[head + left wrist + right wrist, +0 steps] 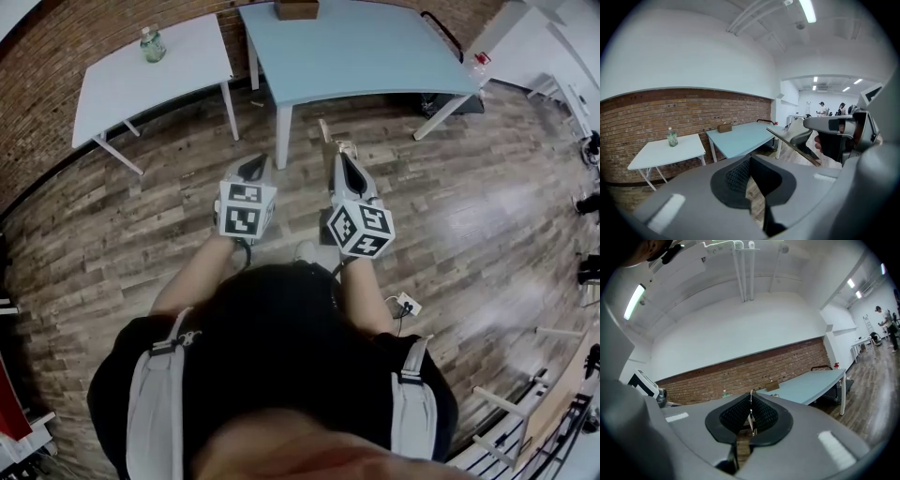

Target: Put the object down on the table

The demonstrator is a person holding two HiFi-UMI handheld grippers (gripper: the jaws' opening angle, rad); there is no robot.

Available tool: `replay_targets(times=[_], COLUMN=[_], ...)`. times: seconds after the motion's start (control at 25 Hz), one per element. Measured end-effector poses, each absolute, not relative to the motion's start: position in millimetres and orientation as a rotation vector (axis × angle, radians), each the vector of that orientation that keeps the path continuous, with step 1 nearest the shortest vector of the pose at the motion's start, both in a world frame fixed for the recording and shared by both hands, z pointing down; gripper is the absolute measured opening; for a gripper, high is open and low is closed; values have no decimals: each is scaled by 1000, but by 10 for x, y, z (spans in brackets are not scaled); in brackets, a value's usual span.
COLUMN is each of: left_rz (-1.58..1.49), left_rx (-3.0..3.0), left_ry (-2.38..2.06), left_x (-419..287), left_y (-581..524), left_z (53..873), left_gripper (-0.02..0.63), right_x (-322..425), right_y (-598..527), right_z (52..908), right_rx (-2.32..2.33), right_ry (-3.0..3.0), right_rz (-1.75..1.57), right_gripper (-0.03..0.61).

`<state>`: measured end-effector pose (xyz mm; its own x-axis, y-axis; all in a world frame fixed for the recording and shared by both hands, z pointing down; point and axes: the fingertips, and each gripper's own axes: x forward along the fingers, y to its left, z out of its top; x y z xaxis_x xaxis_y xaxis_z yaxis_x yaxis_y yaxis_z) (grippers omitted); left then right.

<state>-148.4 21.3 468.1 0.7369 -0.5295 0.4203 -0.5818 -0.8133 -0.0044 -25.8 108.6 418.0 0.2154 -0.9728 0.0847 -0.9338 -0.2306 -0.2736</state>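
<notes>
right gripper (750, 405) clamps thin strip (792, 146)

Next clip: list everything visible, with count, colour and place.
White table: one, white, by the brick wall.
Bottle: one, clear greenish, on the white table.
Blue table: one, light blue, right of the white table.
Box: one, brown, at the blue table's far edge.
Thin flat piece: one, tan, in the right hand-held gripper.
Left hand-held gripper: one, grey, shut, empty.
Right hand-held gripper: one, grey, clamping the piece.
</notes>
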Motion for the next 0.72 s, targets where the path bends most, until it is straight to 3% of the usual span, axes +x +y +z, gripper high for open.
replay_targets(times=[0.72], left_rz=[629], left_rx=[2713], left_ry=[-1021], left_x=[-42], left_y=[-418], left_z=[4657], left_gripper=[0], right_x=[1172], right_y=[297], right_z=[4130], right_rx=[-2263], right_ry=[2017], right_rz=[-338], right_gripper=[25])
